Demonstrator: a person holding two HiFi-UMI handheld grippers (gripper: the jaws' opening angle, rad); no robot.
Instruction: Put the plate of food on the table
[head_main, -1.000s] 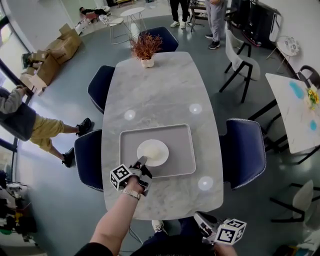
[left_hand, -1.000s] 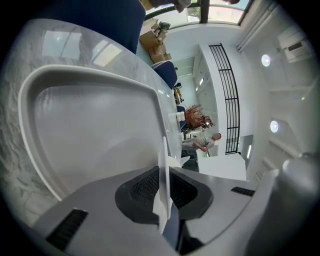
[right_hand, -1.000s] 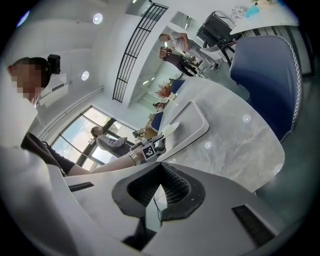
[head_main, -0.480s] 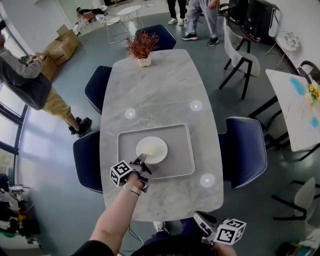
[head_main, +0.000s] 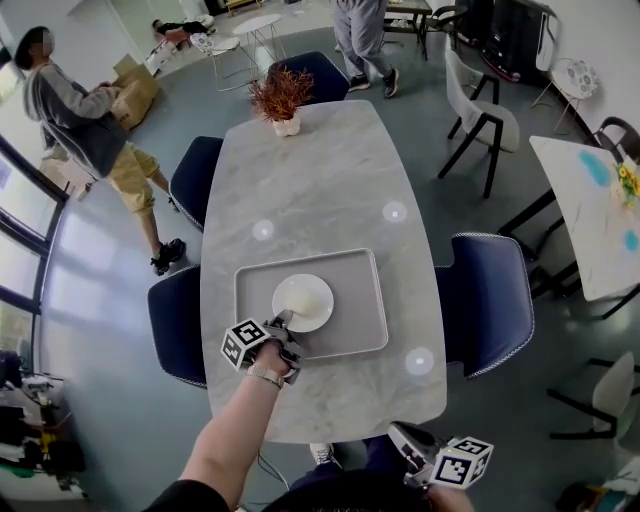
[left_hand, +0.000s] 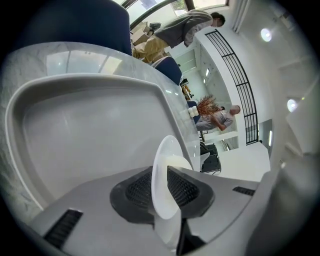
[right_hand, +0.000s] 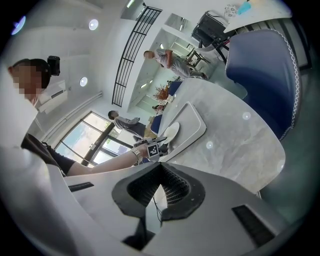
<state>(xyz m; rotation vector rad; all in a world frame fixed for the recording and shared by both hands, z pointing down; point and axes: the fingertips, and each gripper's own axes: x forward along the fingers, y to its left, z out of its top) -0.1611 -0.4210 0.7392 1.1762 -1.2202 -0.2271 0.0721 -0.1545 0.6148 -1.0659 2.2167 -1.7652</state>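
1. Left claw (head_main: 283, 322) is clenched on the near rim of the plate (head_main: 303, 302). Its own view shows the white rim edge-on, pinched between the dark pads (left_hand: 187, 187). A rim grip suits a flat dish and keeps the claw off the food.
2. Plate is over the gray tray (head_main: 355, 335), toward its near-left part. Whether it rests there or is raised a touch, I cannot tell. The pale food at its centre is too faint to name.
3. Tray lies on the near half of the marble table (head_main: 320, 190). Bare tabletop shows beyond the tray and at its right, which are the likely spots for the plate.
4. Right claw (head_main: 400, 436) hangs low by the body, off the table's near edge, with its jaws together on nothing. Judgement: it is parked clear, since one claw is enough here.
5. Risk: a one-sided rim hold could tip the plate on lifting, so it should be kept level.
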